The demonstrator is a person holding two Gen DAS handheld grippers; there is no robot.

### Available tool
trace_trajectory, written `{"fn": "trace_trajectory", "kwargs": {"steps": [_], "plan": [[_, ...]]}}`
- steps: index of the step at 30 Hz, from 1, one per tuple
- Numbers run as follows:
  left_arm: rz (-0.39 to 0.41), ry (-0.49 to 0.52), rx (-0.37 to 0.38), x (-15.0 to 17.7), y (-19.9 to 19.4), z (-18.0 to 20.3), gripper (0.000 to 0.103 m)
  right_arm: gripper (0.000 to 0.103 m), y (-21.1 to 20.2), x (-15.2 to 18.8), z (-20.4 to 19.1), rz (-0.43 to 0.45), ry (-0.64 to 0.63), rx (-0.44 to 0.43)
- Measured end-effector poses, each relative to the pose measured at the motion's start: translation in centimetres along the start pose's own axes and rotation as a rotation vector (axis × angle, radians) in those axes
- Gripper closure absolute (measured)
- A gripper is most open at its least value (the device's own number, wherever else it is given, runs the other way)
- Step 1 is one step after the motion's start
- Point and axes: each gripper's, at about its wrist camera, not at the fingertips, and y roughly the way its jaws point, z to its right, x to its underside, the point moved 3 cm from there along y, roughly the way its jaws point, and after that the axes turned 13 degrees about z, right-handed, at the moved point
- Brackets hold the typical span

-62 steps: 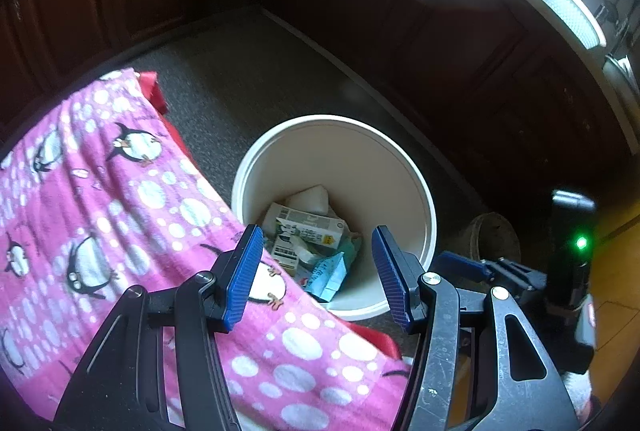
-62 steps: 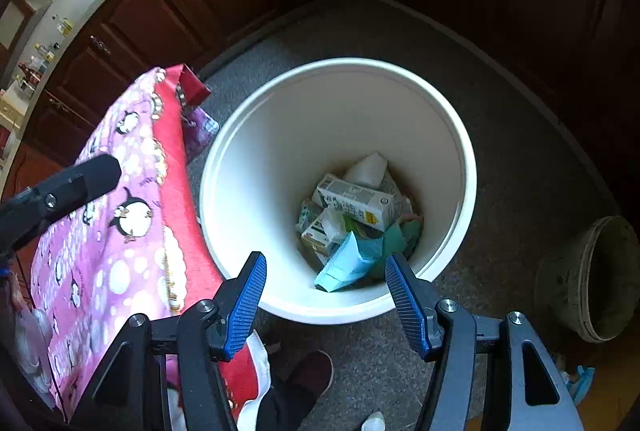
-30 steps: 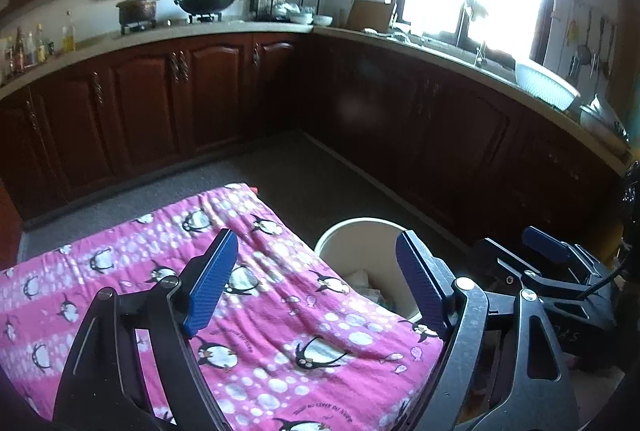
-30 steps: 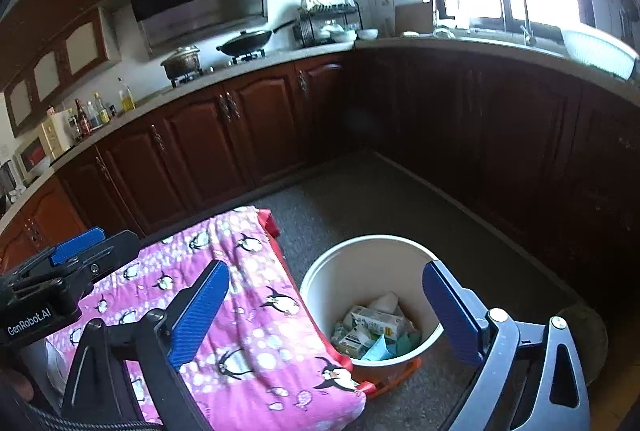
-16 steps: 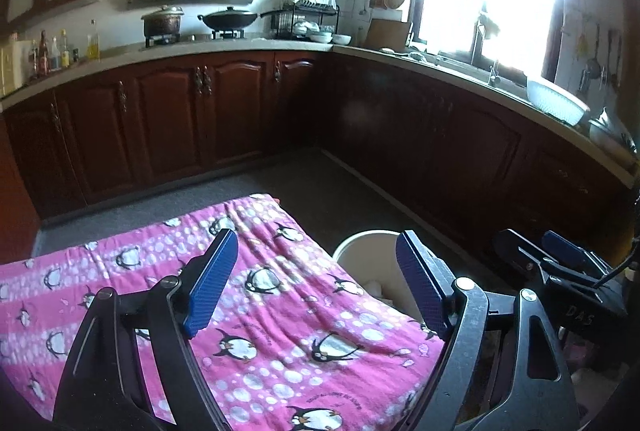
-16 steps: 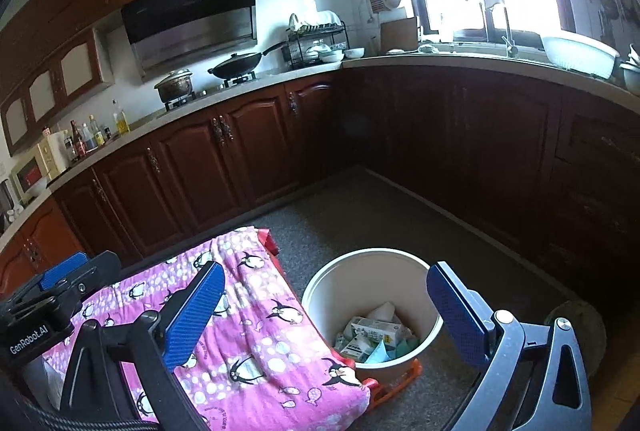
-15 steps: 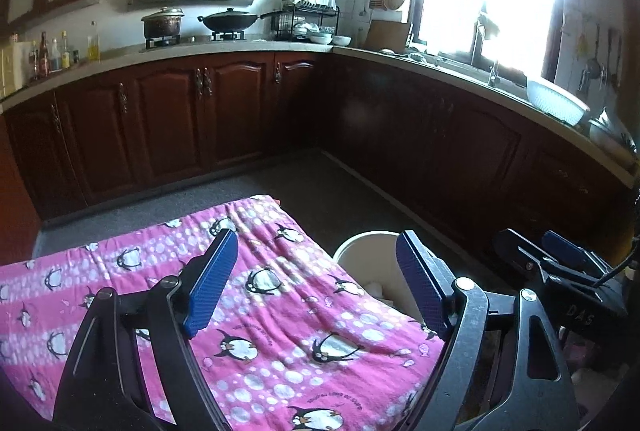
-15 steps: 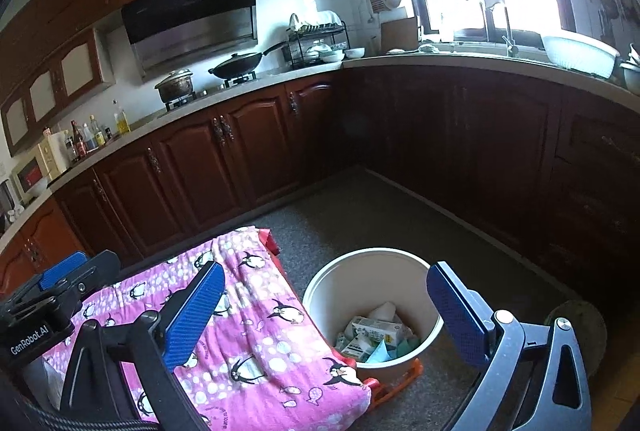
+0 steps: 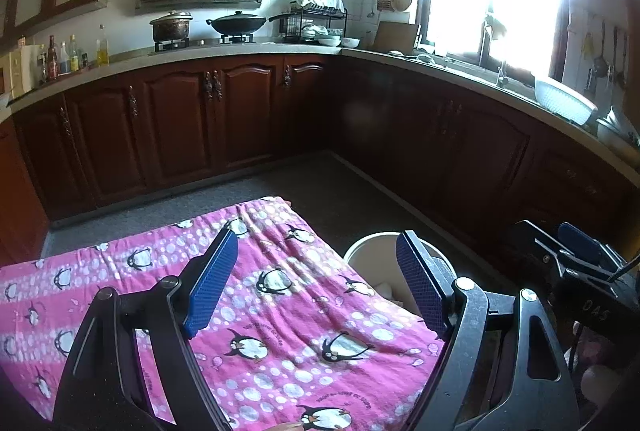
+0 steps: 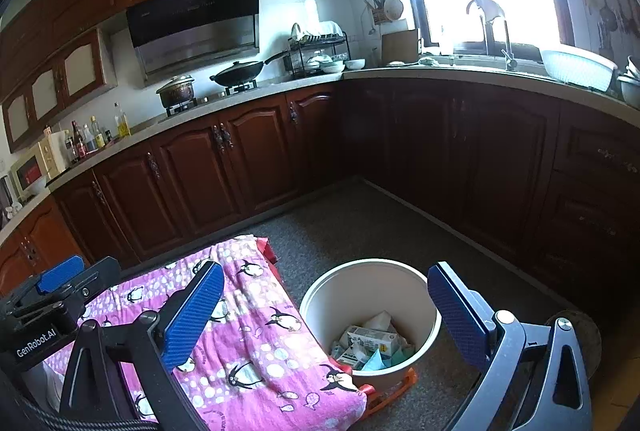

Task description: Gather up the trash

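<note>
Right wrist view: the right gripper (image 10: 322,315) is spread wide with nothing between its blue pads, and just ahead of and below its right-hand finger stands the white trash bucket (image 10: 320,295) on the grey floor, its far side tight against the penguin-print pink cloth (image 10: 256,355) that lies under the left-hand finger. Inside the bucket, a milk-type carton (image 10: 370,339), a crumpled white tissue (image 10: 378,321) and a blue paper scrap (image 10: 374,361) are piled at the bottom, so the collecting looks largely done. No loose trash shows on the cloth or on the floor around it, and what lies below and behind the grippers is out of view, so some could remain. In the left wrist view the left gripper (image 9: 316,283) is likewise wide open and holds nothing; the cloth fills the space beneath it and only the bucket's rim shows, behind its right-hand finger. As for writing, the left gripper's body reads "GenRobot.AI" in the right wrist view, the right gripper's body shows "DAS" in the left wrist view, and small print on the cloth and carton is too fine to read.
</note>
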Motion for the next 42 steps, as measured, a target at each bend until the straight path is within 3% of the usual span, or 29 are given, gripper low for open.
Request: {"fn": "trace_trajectory", "kwargs": {"steps": [42], "plan": [[-0.011,0.030,-0.026,0.53,0.40,-0.40,0.022,0.002,0.16,0.45,0.05,-0.015,-0.012,0.000]]}}
